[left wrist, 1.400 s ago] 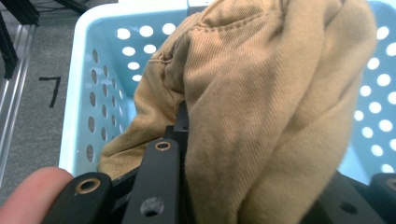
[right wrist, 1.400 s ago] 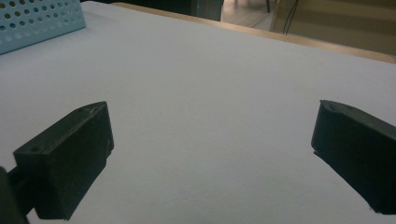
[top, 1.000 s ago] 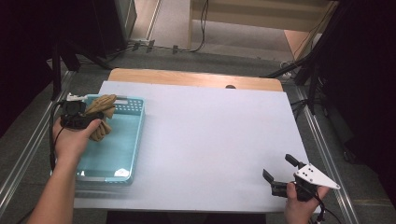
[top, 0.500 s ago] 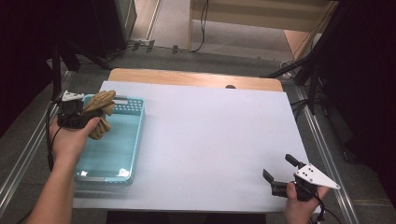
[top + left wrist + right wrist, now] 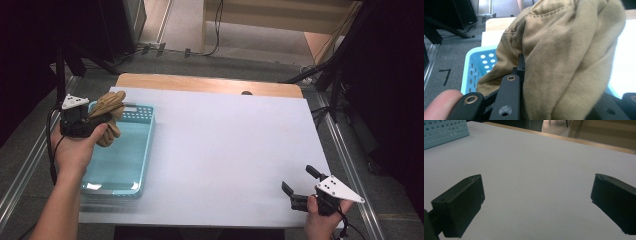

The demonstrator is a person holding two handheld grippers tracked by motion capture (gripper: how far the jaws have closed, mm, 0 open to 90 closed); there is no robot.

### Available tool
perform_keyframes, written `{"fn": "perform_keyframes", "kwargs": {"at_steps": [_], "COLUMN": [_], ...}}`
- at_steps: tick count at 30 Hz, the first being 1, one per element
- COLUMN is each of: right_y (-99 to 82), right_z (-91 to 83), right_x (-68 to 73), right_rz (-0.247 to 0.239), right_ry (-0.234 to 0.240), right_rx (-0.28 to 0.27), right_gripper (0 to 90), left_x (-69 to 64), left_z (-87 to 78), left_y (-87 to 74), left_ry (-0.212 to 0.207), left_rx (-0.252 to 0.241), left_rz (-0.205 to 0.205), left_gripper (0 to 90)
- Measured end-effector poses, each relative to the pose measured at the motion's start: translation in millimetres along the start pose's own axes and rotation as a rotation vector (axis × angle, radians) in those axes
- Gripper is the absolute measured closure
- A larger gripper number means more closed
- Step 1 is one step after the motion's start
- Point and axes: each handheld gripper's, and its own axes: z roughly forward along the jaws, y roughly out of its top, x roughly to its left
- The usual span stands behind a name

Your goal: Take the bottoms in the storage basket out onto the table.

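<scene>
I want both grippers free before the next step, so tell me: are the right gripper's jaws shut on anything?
No: the right gripper has its jaws wide apart over the bare white table, with nothing between them.

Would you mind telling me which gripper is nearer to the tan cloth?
Left. The left gripper grips the tan cloth over the basket; the right gripper sits open across the table.

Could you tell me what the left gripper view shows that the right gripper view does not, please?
Left gripper view alone: bunched tan cloth clamped in the left tongs, above a corner of the basket, with a fingertip at the lower edge. Right gripper view alone: the right tongs with jaws wide apart and nothing between them, low over bare tabletop. Both share the perforated blue basket and the white table.
</scene>
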Motion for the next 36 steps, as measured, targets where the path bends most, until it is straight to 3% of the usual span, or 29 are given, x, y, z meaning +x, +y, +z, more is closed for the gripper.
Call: {"fn": "perform_keyframes", "kwargs": {"at_steps": [26,36], "right_y": [0.2,0.2], "right_z": [0.5,0.9], "right_x": [0.5,1.0], "right_rz": [-0.001,-0.004], "right_ry": [0.002,0.007], "right_rx": [-0.001,-0.001], "right_gripper": [0.0,0.0], "left_x": [-17.9,-27.7], "left_z": [-22.7,-22.1], "left_y": [11.7,11.7], "left_ry": [-0.100,-0.148], "left_rx": [-0.140,-0.144], "left_rz": [0.002,0.005], "left_gripper": [69.6,69.5]}}
